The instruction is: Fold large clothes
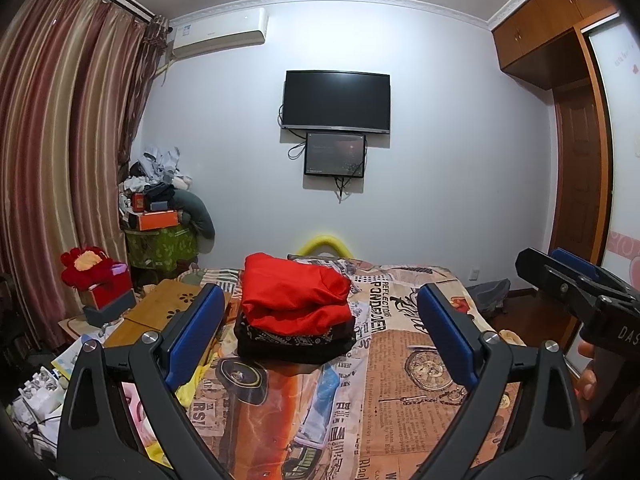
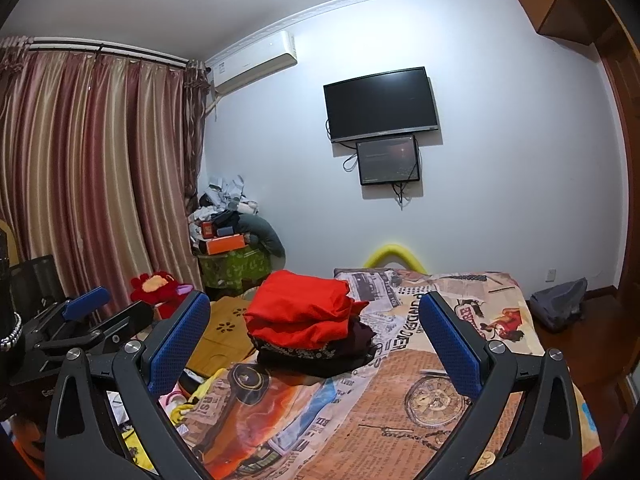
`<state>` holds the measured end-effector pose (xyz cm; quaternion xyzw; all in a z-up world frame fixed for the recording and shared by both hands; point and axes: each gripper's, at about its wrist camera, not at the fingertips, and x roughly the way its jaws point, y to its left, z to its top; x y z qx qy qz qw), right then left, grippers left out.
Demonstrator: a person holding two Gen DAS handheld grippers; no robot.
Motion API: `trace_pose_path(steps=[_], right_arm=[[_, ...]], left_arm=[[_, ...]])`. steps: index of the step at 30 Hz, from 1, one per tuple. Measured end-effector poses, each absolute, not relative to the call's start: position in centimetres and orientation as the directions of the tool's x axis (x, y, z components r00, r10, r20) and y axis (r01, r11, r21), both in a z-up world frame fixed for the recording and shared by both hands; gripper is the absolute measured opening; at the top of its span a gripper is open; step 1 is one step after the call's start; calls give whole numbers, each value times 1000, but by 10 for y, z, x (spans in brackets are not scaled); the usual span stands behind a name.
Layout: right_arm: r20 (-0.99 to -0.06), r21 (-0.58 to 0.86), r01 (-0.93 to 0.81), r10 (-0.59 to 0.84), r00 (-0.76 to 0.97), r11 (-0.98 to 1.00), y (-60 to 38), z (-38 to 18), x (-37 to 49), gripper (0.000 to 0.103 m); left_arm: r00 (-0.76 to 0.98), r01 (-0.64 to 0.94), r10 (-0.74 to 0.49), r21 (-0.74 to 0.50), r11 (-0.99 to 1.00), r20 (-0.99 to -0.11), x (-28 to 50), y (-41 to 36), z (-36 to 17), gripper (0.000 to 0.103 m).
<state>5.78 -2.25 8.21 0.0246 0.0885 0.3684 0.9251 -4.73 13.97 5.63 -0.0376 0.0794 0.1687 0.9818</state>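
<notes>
A folded red garment (image 1: 294, 294) lies on top of a folded black patterned garment (image 1: 294, 342), stacked on the bed's printed sheet (image 1: 400, 380). The stack also shows in the right wrist view: red garment (image 2: 304, 312), black garment (image 2: 320, 354). My left gripper (image 1: 320, 332) is open and empty, held above the bed short of the stack. My right gripper (image 2: 316, 340) is open and empty, also short of the stack. The right gripper shows at the right edge of the left wrist view (image 1: 576, 280). The left gripper shows at the left of the right wrist view (image 2: 80, 320).
A wooden lap table (image 1: 168, 312) sits at the bed's left beside a red plush toy (image 1: 86, 266). A cluttered green stand (image 1: 162, 240) is in the corner by the curtains. A TV (image 1: 336, 100) hangs on the far wall. A grey bag (image 2: 560, 306) lies on the floor right.
</notes>
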Motion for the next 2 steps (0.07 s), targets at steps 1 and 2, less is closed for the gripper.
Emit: trace_pose_path(steps=[1,2], right_arm=[[-147,114,-678,687,712,726,-22,82,58,103],[-147,116,-677,687,712,727,-22,81,58,103]], left_arm=[[931,-336,324,-48,940,-170,-47,140,56,97],[930,-338,326,-49,940,-172,-47,141,56,97]])
